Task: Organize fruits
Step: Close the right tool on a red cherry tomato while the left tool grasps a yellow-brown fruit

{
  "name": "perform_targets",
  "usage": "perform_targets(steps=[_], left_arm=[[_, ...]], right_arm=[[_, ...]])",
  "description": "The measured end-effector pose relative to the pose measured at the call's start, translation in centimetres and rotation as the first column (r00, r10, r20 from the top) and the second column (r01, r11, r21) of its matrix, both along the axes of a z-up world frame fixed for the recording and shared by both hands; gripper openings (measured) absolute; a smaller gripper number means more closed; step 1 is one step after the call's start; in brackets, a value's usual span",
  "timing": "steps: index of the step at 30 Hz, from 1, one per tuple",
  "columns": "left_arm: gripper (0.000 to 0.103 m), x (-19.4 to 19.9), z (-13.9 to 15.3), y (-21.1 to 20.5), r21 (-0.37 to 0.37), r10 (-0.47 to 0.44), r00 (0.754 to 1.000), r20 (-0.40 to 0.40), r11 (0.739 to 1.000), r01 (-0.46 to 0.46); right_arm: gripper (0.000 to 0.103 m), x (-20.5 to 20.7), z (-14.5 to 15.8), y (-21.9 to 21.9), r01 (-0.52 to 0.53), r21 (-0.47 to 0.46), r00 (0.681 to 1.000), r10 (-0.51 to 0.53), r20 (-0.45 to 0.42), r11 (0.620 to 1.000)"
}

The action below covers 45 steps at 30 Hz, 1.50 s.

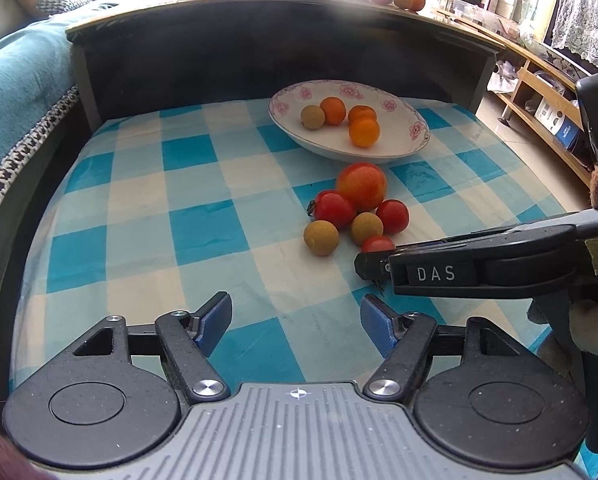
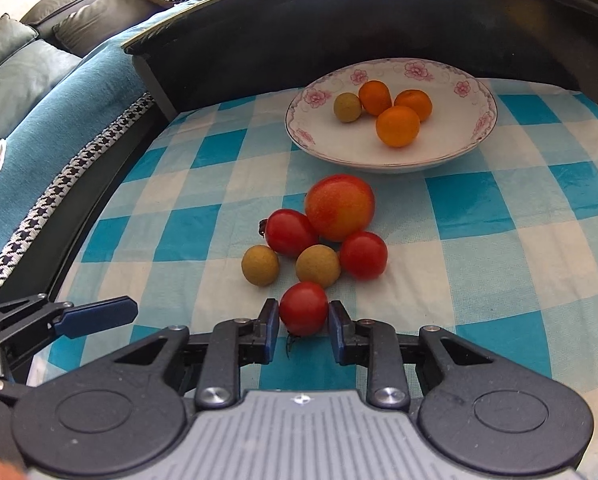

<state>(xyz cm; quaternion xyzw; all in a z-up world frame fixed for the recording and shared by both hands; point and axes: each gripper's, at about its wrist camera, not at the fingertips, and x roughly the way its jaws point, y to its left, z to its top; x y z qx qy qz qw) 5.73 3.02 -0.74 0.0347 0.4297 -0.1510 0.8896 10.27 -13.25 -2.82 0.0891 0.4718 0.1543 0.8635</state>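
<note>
A white flowered plate point(image 2: 383, 163) holds three small oranges point(image 2: 397, 126) and one tan round fruit point(image 2: 347, 107). In front of it on the checked cloth lies a cluster: a large red-orange fruit point(image 2: 339, 207), two red tomatoes point(image 2: 290, 232), and two tan round fruits point(image 2: 318, 266). My right gripper point(image 2: 303, 320) is shut on a third small red tomato point(image 2: 303, 308) at the near edge of the cluster, low on the cloth. From the left wrist view this tomato point(image 1: 378, 243) shows just behind the right gripper point(image 1: 369, 266). My left gripper point(image 1: 297, 320) is open over bare cloth, with nothing between its fingers.
The blue-and-white checked cloth point(image 1: 203, 224) covers a table with a tall dark back wall point(image 1: 259, 48). A teal-covered sofa point(image 2: 51, 112) lies to the left. More fruit rests on the ledge point(image 1: 409, 0) behind. Wooden shelves point(image 1: 547, 92) stand at the right.
</note>
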Motion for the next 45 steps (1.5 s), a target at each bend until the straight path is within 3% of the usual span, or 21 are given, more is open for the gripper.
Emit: perform_targets(steps=[7, 14, 20, 29, 36, 45], left_arm=[[0.078, 0.5, 0.0, -0.2, -0.003, 0.002, 1.000, 0.010, 1.000, -0.002], [0.076, 2.1, -0.4, -1.1, -0.059, -0.005, 1.000, 0.014, 0.998, 0.006], [0.064, 3.1, -1.2, -3.2, -0.029, -0.068, 0.997, 0.041, 0.997, 0.069], [0.054, 4.7, -2.3, -3.6, 0.000, -0.073, 0.997, 0.038, 0.997, 0.073], [0.033, 4.7, -2.6, -4.0, 0.026, -0.091, 0.995, 0.048, 0.996, 0.090], [0.033, 2.5, -1.9, -3.5, 0.001, -0.105, 0.994, 0.026, 0.994, 0.106]], right_arm=[[0.029, -0.6, 0.6, -1.4, 0.010, 0.011, 1.000, -0.010, 0.005, 1.000], [0.029, -2.0, 0.6, -4.3, 0.058, 0.018, 0.998, -0.058, -0.003, 0.998], [0.030, -2.4, -0.1, -6.2, 0.087, 0.046, 0.996, -0.085, -0.034, 0.995], [0.030, -3.1, -0.2, -6.9, 0.068, 0.082, 0.997, -0.064, -0.045, 0.994], [0.029, -3.7, -0.2, -7.2, 0.055, 0.085, 0.998, -0.052, -0.038, 0.995], [0.029, -4.4, 0.3, -6.5, 0.030, 0.017, 0.999, -0.030, -0.027, 0.999]])
